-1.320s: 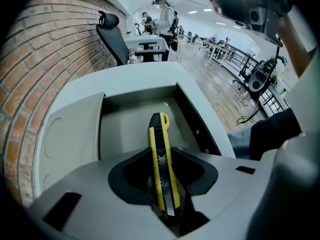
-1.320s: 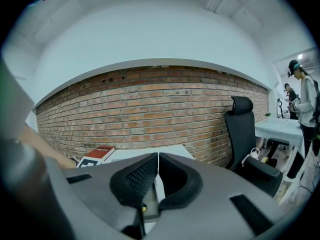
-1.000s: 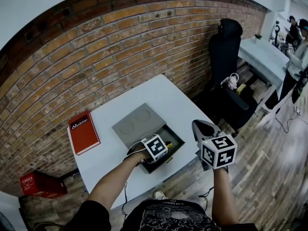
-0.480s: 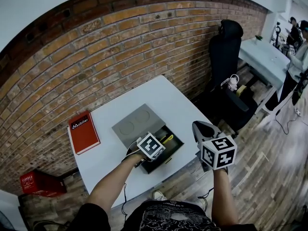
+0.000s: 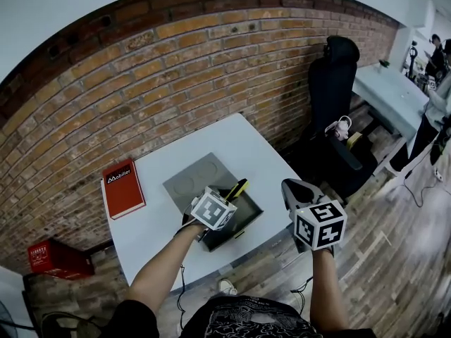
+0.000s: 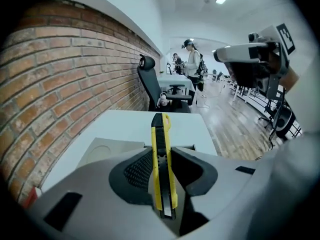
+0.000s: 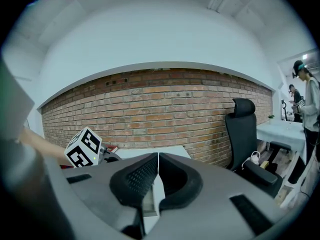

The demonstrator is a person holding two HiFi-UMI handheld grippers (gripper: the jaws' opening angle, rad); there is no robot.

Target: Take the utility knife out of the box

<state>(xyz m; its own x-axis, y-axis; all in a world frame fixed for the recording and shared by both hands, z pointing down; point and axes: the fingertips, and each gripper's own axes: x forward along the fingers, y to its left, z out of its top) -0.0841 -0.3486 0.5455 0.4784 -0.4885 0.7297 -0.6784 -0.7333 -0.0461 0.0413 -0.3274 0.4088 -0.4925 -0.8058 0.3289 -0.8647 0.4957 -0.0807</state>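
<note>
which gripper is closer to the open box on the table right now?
Left. The left gripper hangs just above the box, shut on the utility knife. The right gripper sits off to the box's right, by the table edge, shut and empty.

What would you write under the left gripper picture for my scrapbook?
The left gripper holds a yellow utility knife between its jaws, over the white table beside a brick wall.

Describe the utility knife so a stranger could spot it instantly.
On the white table by the brick wall sits an open dark box. Above it, the left gripper holds the utility knife: slim, yellow and black, unlike the grey lid or red book.
</note>
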